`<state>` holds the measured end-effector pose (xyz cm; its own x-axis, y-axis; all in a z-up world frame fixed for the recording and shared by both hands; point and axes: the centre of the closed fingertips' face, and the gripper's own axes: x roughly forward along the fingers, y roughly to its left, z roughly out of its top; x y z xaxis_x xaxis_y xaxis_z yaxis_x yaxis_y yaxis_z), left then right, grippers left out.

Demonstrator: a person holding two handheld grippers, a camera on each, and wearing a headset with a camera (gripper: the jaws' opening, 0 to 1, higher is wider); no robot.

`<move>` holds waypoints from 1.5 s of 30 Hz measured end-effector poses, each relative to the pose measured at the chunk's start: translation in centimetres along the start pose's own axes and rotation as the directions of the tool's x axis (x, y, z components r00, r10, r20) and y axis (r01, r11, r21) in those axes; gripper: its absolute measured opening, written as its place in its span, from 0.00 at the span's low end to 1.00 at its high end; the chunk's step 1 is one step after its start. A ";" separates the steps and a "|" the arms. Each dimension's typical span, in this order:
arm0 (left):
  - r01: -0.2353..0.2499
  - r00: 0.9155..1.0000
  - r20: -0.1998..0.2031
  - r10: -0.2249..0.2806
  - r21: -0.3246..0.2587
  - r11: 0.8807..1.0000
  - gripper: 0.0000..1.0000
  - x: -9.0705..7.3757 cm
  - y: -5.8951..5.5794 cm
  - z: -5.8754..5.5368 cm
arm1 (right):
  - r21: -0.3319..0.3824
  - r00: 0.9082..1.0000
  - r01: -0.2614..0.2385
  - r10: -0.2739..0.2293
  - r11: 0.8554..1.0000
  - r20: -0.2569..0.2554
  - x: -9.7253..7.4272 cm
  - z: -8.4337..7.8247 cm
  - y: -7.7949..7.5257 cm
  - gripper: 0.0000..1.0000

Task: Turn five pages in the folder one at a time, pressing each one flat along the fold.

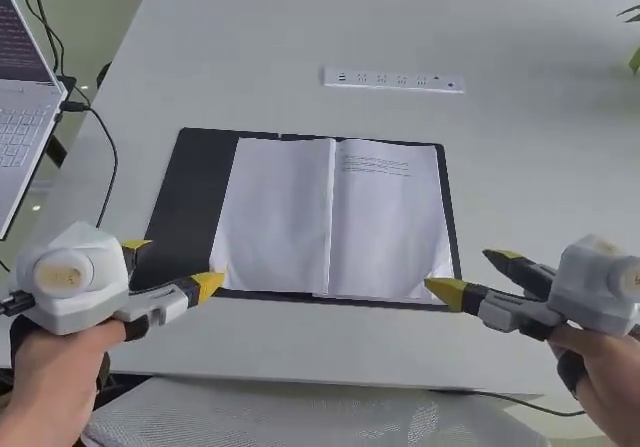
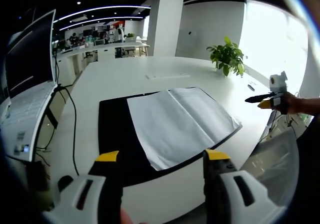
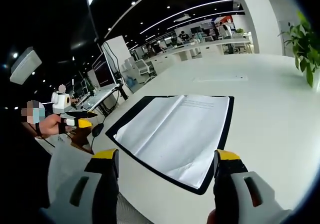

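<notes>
The left gripper [image 1: 172,265] and the right gripper [image 1: 475,273] share one colour scheme: off-white bodies, dark grey jaws, bright yellow tips. Ahead of them, the folder [image 1: 195,202] has a black cover, a broad band on the left gripper's side and a thin border elsewhere. Its pages [image 1: 280,217] are plain white; the one nearer the right gripper carries faint grey lines of print at its far end. The table [image 1: 300,27] is pale grey-white. Beyond the folder, a power strip [image 1: 393,79] is white with dark sockets. Outward of the left gripper are a silver laptop [image 1: 15,117] and a black cable [image 1: 108,162]. Far ahead of the left gripper, a plant [image 2: 227,58] is green.
</notes>
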<state>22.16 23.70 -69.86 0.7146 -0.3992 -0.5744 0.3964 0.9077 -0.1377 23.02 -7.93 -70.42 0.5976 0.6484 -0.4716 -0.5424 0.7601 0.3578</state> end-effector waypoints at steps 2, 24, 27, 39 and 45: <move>0.007 1.000 0.000 -0.007 0.006 1.000 0.65 0.1 -0.3 0.2 | 0.001 1.000 0.001 -0.001 1.000 0.005 -0.1 0.2 0.0 0.77; 0.110 0.994 -0.007 -0.110 0.100 0.989 0.65 3.6 -3.6 3.6 | 0.022 0.999 0.017 -0.018 1.000 0.030 -1.0 0.6 -0.2 0.77; 0.134 0.991 -0.007 -0.134 0.113 0.984 0.65 4.3 -4.6 4.2 | 0.023 0.999 0.021 -0.021 1.000 0.032 -1.2 0.7 -0.4 0.77; 0.218 0.976 -0.023 -0.217 0.158 0.963 0.64 7.1 -8.3 5.5 | 0.038 0.998 0.022 -0.025 0.999 0.062 -1.9 1.4 -1.0 0.76; 0.247 0.969 -0.032 -0.245 0.174 0.953 0.64 8.3 -9.7 5.7 | 0.028 0.997 0.028 -0.030 0.999 0.066 -2.2 1.5 -1.5 0.77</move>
<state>27.56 10.82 -68.65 0.5766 -0.6053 -0.5488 0.6550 0.7440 -0.1325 23.42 -10.46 -68.72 0.6512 0.6270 -0.4275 -0.5088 0.7787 0.3671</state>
